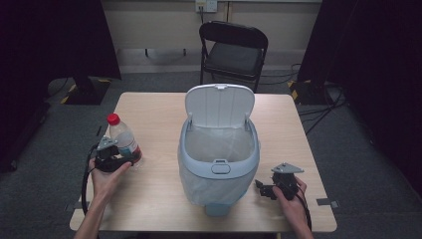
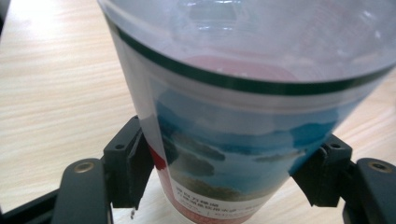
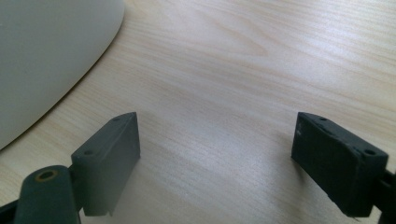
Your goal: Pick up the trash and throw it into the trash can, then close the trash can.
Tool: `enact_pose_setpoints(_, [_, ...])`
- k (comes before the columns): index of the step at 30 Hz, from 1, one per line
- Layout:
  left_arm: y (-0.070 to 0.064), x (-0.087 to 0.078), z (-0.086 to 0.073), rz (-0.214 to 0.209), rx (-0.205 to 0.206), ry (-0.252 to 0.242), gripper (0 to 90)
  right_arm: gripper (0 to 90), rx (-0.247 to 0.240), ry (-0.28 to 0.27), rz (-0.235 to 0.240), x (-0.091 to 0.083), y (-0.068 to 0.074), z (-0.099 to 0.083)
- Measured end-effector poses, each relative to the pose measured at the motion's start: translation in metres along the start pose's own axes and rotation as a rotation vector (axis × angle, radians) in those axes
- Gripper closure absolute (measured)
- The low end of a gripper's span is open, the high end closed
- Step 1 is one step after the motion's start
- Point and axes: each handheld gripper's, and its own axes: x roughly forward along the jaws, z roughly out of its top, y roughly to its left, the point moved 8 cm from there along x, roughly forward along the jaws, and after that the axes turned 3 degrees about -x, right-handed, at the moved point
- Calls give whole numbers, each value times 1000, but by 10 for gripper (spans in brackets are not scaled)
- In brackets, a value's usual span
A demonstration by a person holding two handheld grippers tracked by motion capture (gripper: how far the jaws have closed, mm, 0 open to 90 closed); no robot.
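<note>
Your bottle stands at the left side of the table, left of the bin and apart from it, leaning a little in the grip. It is clear plastic with a red cap and a printed label. It looks empty or close to it, so expect it to be light. The thin wall will likely dent if you squeeze hard, and the label film is smooth, so it could slip or twist.

You have it low on the body, across the label band. That is a fair spot because the wall is stiffer near the base, but the top is free to swing. Keep the tilt small when you lift.

Your left gripper is clamped on the bottle. In the left gripper view both black pads press against the label, one on each side, spread about the width of the bottle.

Your right gripper sits on the right side of the table near the bin's base. In the right gripper view its jaws stand wide apart over bare wood with nothing between them. The bin's pale wall curves just beside it, not touching.

The bin's lid stands up and open, and a liner shows inside. The mouth is free for a drop.
</note>
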Motion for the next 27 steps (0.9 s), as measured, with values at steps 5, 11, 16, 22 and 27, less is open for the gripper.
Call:
enact_pose_setpoints(5, [-15, -13, 4, -58, 12, -38, 297, 143, 1, 0, 0, 0, 0, 0])
enact_pose_setpoints(11, [-24, -28, 14, -118, 0, -82, 299, 143, 0, 0, 0, 0, 0, 0])
enact_pose_setpoints(16, [-35, -38, 17, -151, 22, -81, 300, 143, 0, 0, 0, 0, 0, 0])
enact_pose_setpoints(22, [-50, -49, 25, -198, 49, -84, 300, 135, -2, 2, -1, 0, 0, 0])
enact_pose_setpoints(27, [-66, -64, 36, -241, 91, -113, 300, 134, -2, 4, -1, 0, 0, 0])
